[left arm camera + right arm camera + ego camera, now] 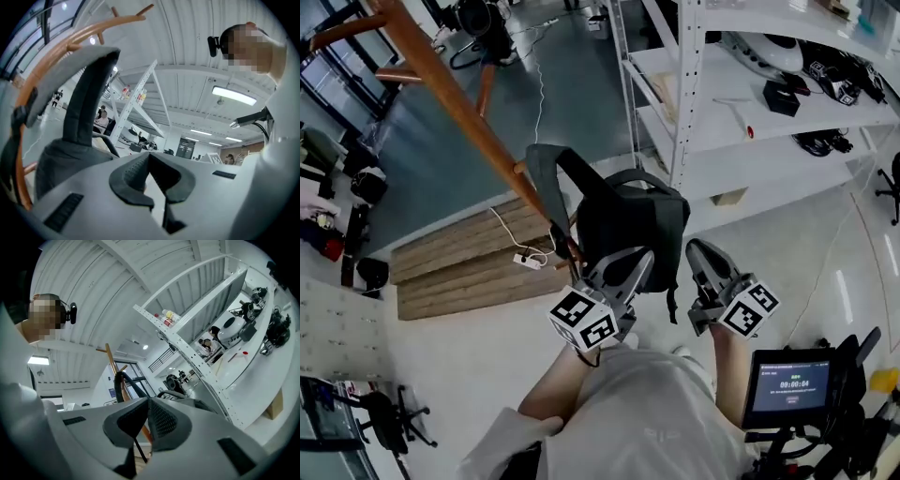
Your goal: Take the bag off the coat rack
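A dark backpack [628, 220] hangs by its strap [546, 173] from a peg low on the slanted wooden coat rack [450, 94]. Both grippers reach up at the bag's underside. My left gripper [628, 261] touches the lower left of the bag with its jaws shut and nothing between them. In the left gripper view the bag's grey strap [89, 93] and the rack [70, 40] rise just beyond that gripper [149, 157]. My right gripper [699, 249] sits at the bag's lower right corner, pads together [149, 401]. A thin dark strap [139, 450] shows under those pads; whether it is pinched is unclear.
A white shelving unit [750, 84] full of equipment stands close on the right. Wooden planks [459, 258] with a white power strip [525, 259] lie on the floor behind the rack. A screen on a stand [787, 380] is at my right and an office chair [389, 412] at lower left.
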Available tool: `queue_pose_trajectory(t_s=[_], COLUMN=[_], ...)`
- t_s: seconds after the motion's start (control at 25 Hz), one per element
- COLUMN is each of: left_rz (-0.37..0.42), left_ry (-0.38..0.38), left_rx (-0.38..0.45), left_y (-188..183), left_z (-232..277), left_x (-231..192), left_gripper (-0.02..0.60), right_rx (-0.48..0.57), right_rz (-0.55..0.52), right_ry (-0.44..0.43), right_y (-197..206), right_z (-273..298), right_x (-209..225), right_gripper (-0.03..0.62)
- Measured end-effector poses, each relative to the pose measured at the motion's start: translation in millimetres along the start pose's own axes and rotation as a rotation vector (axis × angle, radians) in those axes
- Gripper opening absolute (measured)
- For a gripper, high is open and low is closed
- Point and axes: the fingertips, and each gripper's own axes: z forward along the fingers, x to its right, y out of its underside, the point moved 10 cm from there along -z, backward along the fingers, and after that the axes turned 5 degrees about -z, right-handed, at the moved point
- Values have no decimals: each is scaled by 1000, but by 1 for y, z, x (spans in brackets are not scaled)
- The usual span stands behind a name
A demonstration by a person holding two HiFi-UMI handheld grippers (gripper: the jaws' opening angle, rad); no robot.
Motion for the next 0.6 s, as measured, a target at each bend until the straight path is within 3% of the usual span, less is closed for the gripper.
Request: queue_pose_trajectory(t_s=[0.16,0.36,0.52,0.6], left_rz=[109,164,231,308], left_ry=[-143,-374,-501,-573], left_rx=[63,154,165,165], left_y=[-16,-29,-46,-57], left_z=[-26,-69,-80,-79], left_x=[3,-4,-10,-11], left_gripper=[-3,7,98,148], right_rx=[-45,-92,-114,-119], right_rz=[11,28,28,22], right_ry=[-102,-216,-316,-354], right_y=[1,9,9,7], right_z=[28,67,102,116], right_x=[12,10,-3,-12], right_gripper=[26,26,26,26])
